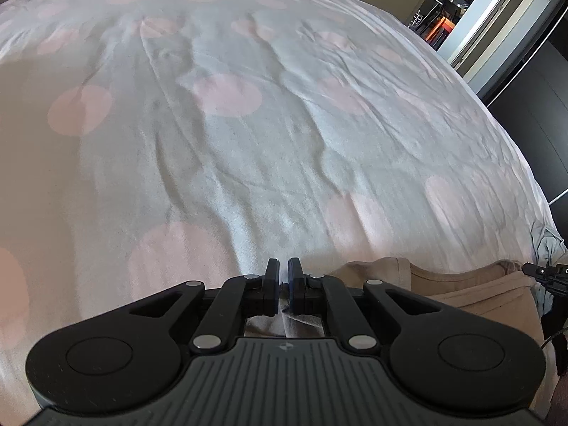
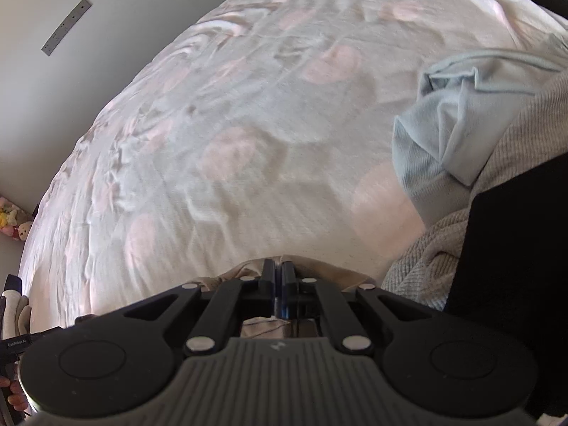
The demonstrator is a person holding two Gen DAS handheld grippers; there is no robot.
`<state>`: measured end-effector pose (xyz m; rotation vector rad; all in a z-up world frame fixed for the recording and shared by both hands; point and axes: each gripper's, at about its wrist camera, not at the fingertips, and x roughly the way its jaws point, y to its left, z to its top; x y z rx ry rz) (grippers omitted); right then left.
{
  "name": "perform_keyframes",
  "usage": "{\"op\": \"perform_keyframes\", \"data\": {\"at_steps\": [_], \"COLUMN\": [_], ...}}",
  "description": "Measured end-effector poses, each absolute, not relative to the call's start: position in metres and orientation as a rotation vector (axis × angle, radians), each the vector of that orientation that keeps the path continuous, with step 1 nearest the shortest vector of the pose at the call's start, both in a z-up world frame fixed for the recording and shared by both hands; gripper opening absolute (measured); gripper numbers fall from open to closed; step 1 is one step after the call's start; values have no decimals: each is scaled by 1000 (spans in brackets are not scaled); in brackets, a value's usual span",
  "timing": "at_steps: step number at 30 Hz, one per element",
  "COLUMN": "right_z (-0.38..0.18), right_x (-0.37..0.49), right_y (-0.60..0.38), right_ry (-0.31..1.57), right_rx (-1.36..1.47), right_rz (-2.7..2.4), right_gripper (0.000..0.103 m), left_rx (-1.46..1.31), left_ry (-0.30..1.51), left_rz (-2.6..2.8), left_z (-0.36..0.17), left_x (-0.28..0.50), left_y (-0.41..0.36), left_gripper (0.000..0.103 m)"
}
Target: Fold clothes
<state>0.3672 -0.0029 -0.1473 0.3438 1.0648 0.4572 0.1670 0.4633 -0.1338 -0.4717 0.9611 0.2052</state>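
A beige garment (image 1: 461,294) lies at the near edge of the bed and stretches between my two grippers. My left gripper (image 1: 283,270) is shut, with a fold of the pale cloth pinched between its pads at the garment's left end. My right gripper (image 2: 280,272) is also shut, and the beige garment (image 2: 337,274) bunches under and between its fingers. The right gripper's tip (image 1: 546,276) shows at the far right of the left wrist view. Most of the garment is hidden under the gripper bodies.
The bed cover (image 1: 248,142) is white with pink dots and wrinkled. A light blue garment (image 2: 443,124) and a grey ribbed knit (image 2: 518,135) lie to the right, beside a black object (image 2: 514,248). Plush toys (image 2: 14,222) sit off the bed's left side, and a doorway (image 1: 443,10) is far right.
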Motion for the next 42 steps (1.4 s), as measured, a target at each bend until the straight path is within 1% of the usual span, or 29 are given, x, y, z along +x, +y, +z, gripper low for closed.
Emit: {"op": "perform_keyframes", "data": {"at_steps": [1, 6, 7, 9, 14, 15, 16, 17, 21, 26, 32, 35, 39, 42], "right_z": [-148, -135, -128, -113, -91, -92, -95, -98, -124, -145, -144, -143, -136, -124], "right_x": [368, 369, 367, 359, 325, 315, 306, 297, 272, 272, 299, 310, 319, 314], "right_y": [-4, -9, -10, -11, -1, 5, 13, 21, 49, 69, 84, 89, 92, 87], "right_ry": [1066, 1036, 1021, 991, 947, 950, 954, 957, 990, 973, 944, 930, 924, 909], "right_rx": [357, 385, 380, 360, 254, 219, 175, 130, -10, -91, -76, -61, -24, -8], "right_rz": [450, 436, 439, 452, 529, 550, 574, 597, 643, 636, 612, 601, 577, 567], "right_gripper": [10, 17, 20, 23, 23, 21, 16, 15, 13, 13, 13, 10, 11, 15], "left_rx": [-474, -540, -528, -490, -377, -351, -323, -295, -260, -233, -280, -324, -331, -336], "left_ry": [950, 869, 861, 851, 879, 892, 906, 924, 991, 1002, 957, 925, 897, 876], "left_rz": [209, 253, 255, 248, 155, 135, 116, 99, 57, 63, 89, 107, 128, 144], "left_z": [-134, -119, -113, -101, -90, -93, -96, -102, -129, -149, -149, -149, -134, -124], "left_x": [167, 162, 159, 154, 142, 141, 140, 140, 143, 157, 185, 196, 189, 184], "left_y": [464, 473, 470, 462, 420, 409, 398, 386, 355, 345, 361, 370, 374, 376], "left_gripper": [3, 6, 8, 9, 9, 9, 9, 9, 9, 9, 9, 9, 9, 9]}}
